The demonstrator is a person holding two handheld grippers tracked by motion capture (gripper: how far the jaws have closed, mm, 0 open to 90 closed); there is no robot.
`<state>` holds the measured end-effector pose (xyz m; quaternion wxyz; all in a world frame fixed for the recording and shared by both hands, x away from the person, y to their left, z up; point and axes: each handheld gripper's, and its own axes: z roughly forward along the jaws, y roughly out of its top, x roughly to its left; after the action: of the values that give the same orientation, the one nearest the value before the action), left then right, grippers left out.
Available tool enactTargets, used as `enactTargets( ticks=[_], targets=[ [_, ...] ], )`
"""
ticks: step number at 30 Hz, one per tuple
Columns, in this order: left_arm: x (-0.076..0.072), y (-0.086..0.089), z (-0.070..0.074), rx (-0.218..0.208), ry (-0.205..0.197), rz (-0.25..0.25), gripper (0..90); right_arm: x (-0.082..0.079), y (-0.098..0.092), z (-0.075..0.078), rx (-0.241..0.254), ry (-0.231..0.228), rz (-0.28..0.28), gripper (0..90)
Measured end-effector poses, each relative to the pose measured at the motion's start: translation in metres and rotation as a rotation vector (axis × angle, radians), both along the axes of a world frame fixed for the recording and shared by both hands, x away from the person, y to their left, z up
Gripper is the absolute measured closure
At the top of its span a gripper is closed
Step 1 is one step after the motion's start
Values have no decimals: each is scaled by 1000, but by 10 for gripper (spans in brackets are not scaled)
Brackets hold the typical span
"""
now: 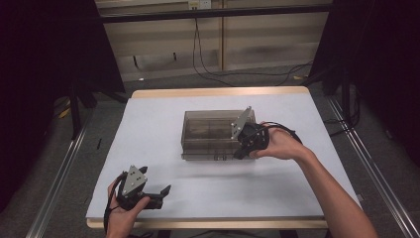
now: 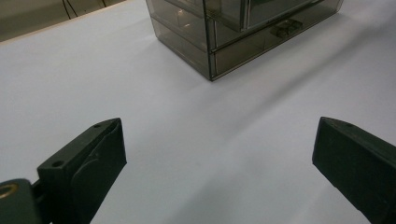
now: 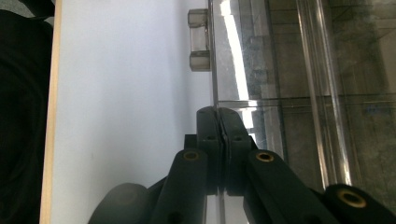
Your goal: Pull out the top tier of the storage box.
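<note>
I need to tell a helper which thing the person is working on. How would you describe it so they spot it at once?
Look at the white-covered table. Just right of its middle lies a smoky, see-through plastic box with a clear latch on its front edge. It is the one item on the table, and the right hand-held gripper, jaws shut, sits at its front right corner, while the left hand-held gripper is open near the table's front edge.

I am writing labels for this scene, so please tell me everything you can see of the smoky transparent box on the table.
The box is a low, rectangular case of smoke-tinted clear plastic, with glossy walls and inner dividers. On its front edge sits a small clasp. It rests flat on the white table cover, right of centre. The right gripper, jaws shut, is at its front right part, its tips against the front edge; whether they pinch anything is not clear. The open left gripper stays apart from it.
</note>
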<state>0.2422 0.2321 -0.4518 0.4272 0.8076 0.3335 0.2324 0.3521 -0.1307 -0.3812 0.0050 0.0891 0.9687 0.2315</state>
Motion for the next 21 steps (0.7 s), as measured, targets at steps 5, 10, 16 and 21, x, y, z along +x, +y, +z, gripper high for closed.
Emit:
enactTargets(
  ticks=[5, 10, 16, 21],
  targets=[
    [0, 0, 0, -1, 0, 1, 27, -2, 1, 0, -6, 3, 4, 889],
    [0, 0, 0, 1, 0, 1, 27, -4, 2, 1, -11, 4, 17, 891],
    [0, 0, 0, -2, 2, 2, 27, -6, 2, 1, -13, 2, 24, 892],
    [0, 0, 0, -4, 0, 4, 27, -6, 3, 1, -13, 3, 28, 893]
  ],
)
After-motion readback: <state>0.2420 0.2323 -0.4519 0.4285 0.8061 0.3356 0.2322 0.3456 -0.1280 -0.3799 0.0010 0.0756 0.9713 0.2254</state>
